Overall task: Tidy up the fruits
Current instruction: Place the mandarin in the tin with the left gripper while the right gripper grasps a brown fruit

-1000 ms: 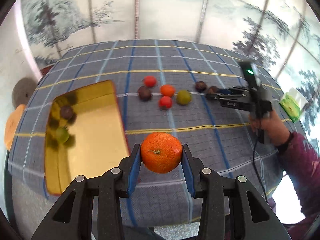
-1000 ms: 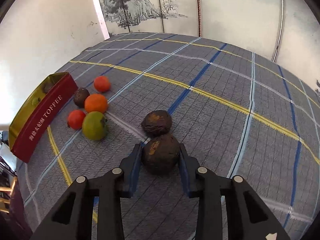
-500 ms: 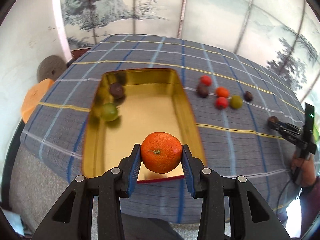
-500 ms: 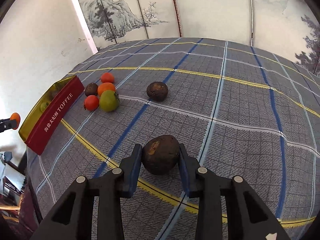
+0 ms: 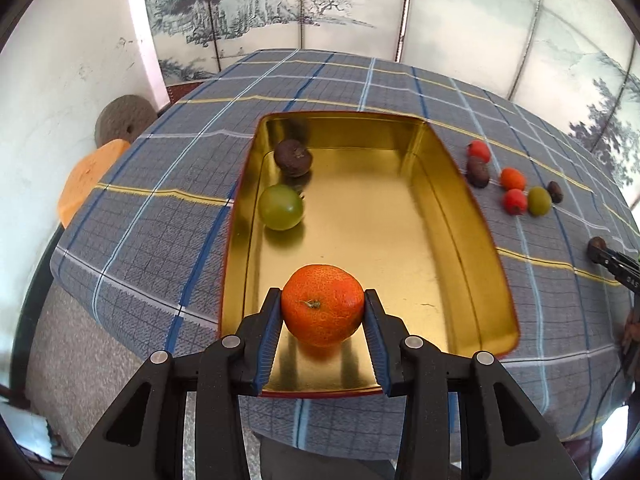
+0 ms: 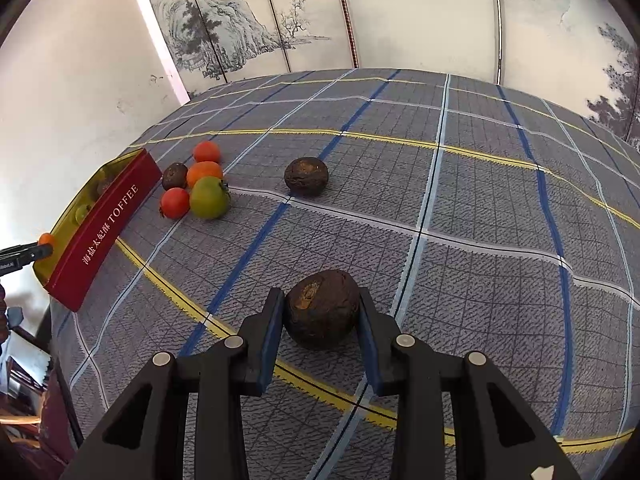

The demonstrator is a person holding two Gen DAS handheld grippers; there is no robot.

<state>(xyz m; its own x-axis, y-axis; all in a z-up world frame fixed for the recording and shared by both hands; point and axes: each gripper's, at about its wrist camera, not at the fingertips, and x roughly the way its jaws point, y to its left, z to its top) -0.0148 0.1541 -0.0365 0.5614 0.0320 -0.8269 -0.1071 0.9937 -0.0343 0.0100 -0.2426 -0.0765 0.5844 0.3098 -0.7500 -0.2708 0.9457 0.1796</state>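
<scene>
My left gripper (image 5: 322, 320) is shut on an orange tangerine (image 5: 322, 304) and holds it over the near end of the gold tin (image 5: 472, 240). The tin holds a green fruit (image 5: 281, 207) and a dark brown fruit (image 5: 293, 157) at its far left. My right gripper (image 6: 322, 316) is shut on a dark brown fruit (image 6: 322, 308) above the checked cloth. The tin's red side (image 6: 100, 232) shows at far left in the right wrist view, with the left gripper (image 6: 24, 254) beside it.
Several loose fruits lie on the cloth right of the tin: red (image 5: 479, 150), dark (image 5: 478, 172), orange (image 5: 512, 178), red (image 5: 515, 201), green (image 5: 539, 201). Another dark fruit (image 6: 306, 176) lies apart. The table edge (image 5: 120, 292) drops off left of the tin.
My left gripper has carried the tangerine left from the open cloth to over the tin's near end. My right gripper has lifted its dark fruit and drawn back from the other dark fruit.
</scene>
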